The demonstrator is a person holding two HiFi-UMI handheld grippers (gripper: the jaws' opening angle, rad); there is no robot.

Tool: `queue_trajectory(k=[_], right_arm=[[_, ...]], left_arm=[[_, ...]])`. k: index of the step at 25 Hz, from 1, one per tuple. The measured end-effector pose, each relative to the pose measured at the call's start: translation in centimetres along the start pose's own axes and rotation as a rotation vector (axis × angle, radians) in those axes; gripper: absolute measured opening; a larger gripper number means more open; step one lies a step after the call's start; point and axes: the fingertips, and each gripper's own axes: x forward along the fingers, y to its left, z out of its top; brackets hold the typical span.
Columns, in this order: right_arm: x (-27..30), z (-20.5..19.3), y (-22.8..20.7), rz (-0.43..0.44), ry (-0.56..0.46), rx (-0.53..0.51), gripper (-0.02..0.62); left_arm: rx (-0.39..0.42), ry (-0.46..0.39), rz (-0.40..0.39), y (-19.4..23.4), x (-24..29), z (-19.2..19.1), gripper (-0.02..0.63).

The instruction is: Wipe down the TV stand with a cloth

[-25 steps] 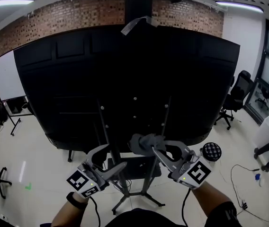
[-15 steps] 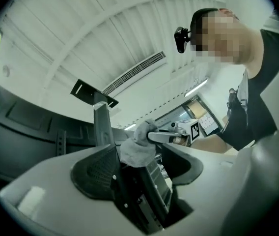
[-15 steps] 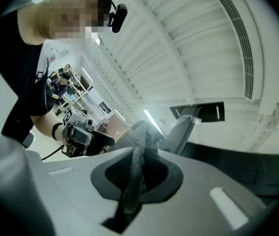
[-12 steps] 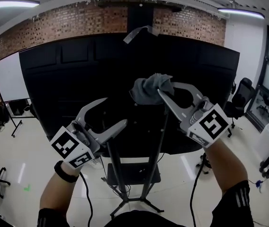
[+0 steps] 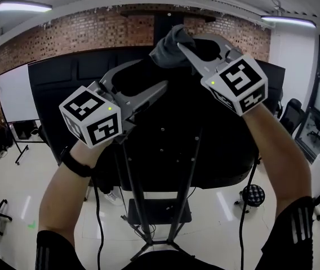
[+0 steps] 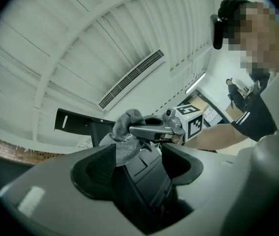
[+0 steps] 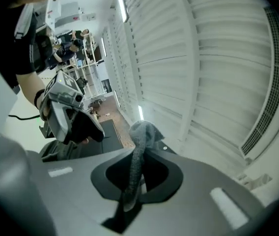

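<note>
Both tongs are held high in front of the large black screen (image 5: 216,145). The right tongs (image 5: 180,45) are closed on the grey cloth (image 5: 168,48): in the right gripper view a strip of cloth (image 7: 135,166) is seen pinched between the jaws, with the rest bunched beyond their tips. The left tongs (image 5: 155,75) are spread wide, just beside the cloth, and nothing is gripped by them. A black ridged part is seen in their gap in the left gripper view; whether it is touched cannot be told.

The TV stand (image 5: 159,210) is seen well below, its two slanted poles and low shelf partly hidden by the forearms. Cables are seen hanging beside it. A whiteboard (image 5: 12,97) is placed at the left against the brick wall (image 5: 81,35), and a patterned stool (image 5: 253,194) and an office chair (image 5: 291,114) are seen at the right.
</note>
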Motion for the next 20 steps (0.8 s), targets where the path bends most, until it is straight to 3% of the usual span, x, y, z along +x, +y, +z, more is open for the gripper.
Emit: queue_trajectory(k=[8, 13, 20], right_arm=[[4.7, 2.0, -5.3, -0.053, 0.089, -0.163, 0.017], [6.9, -0.8, -4.4, -0.03, 0.193, -0.247, 0.017], [6.5, -2.6, -1.7, -0.002, 0.214, -0.291, 0.017]], left_arm=[[0.07, 0.038, 0.034, 3.8, 3.9, 3.7, 0.316], [0.049, 0.062, 0.047, 4.1, 4.3, 2.8, 0.316], [0.017, 0.084, 0.032, 2.7, 3.4, 0.1, 0.316]])
